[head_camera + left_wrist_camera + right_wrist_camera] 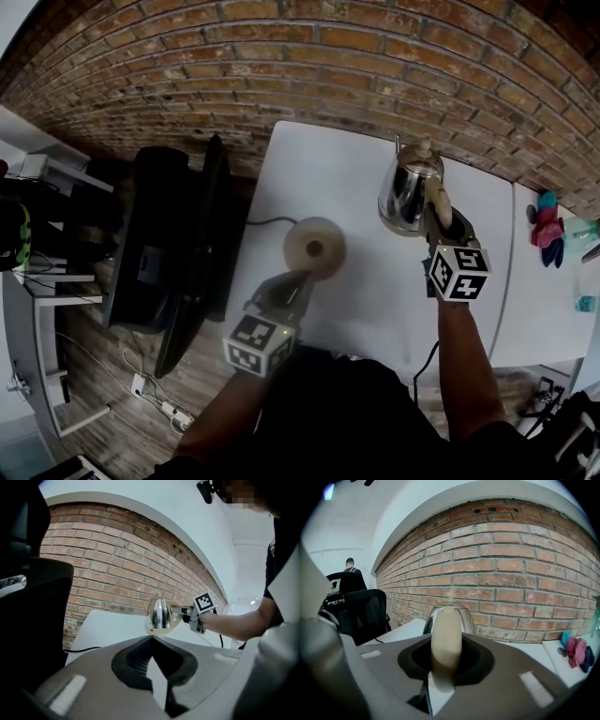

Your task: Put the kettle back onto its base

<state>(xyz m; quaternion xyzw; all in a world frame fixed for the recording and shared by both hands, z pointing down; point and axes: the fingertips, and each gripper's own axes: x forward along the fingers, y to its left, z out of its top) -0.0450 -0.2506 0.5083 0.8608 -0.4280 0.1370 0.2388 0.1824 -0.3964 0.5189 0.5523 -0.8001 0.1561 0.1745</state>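
The steel kettle (405,192) with a cream handle (437,199) hangs over the white table (347,159), right of its round beige base (317,246). My right gripper (439,214) is shut on that handle, which fills its jaws in the right gripper view (446,639), the shiny body (465,617) behind it. The left gripper view shows the kettle (159,613) lifted off the table, held by the right gripper (185,613). My left gripper (298,281) rests at the base's near rim. Its jaws (154,667) show only a narrow pale wedge between them, and the base is hidden there.
A black office chair (169,253) stands left of the table, and a dark cable (267,221) runs from the base to the table's left edge. Pink and blue items (547,225) lie on a second table at the right. A brick wall (375,56) backs both.
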